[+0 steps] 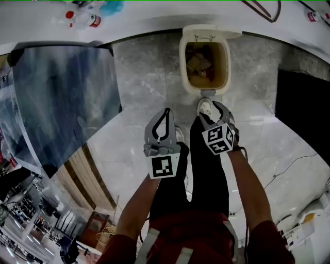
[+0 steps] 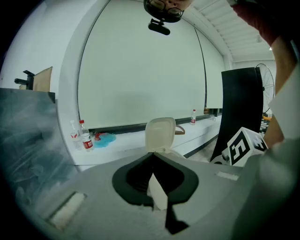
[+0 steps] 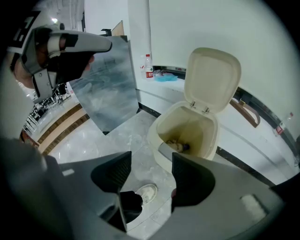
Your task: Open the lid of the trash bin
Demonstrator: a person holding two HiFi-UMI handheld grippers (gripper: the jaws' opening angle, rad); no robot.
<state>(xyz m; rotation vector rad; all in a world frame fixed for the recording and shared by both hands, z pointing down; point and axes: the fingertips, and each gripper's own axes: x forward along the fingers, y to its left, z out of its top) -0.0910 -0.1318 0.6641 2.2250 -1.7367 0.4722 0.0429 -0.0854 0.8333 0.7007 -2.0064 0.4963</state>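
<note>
Your white shoe (image 1: 206, 107) seems to prop the cream plastic bin lid (image 3: 212, 77); slip, and it drops. Left tongs (image 2: 153, 161) pinched empty, right tongs (image 3: 151, 165) wide.

The bin (image 1: 183, 58) stands open on the marble floor (image 1: 139, 72), its lid (image 1: 212, 32) tipped back against a white ledge (image 1: 154, 15) (rubbish lies at the bottom). A white shoe (image 1: 205, 106) sits at the bin's near edge. The left gripper (image 1: 166, 111), jaws meeting at the tip, and the right gripper (image 1: 214, 114) hover side by side above the person's dark legs. A grey panel (image 1: 62, 98) fills the left.
</note>
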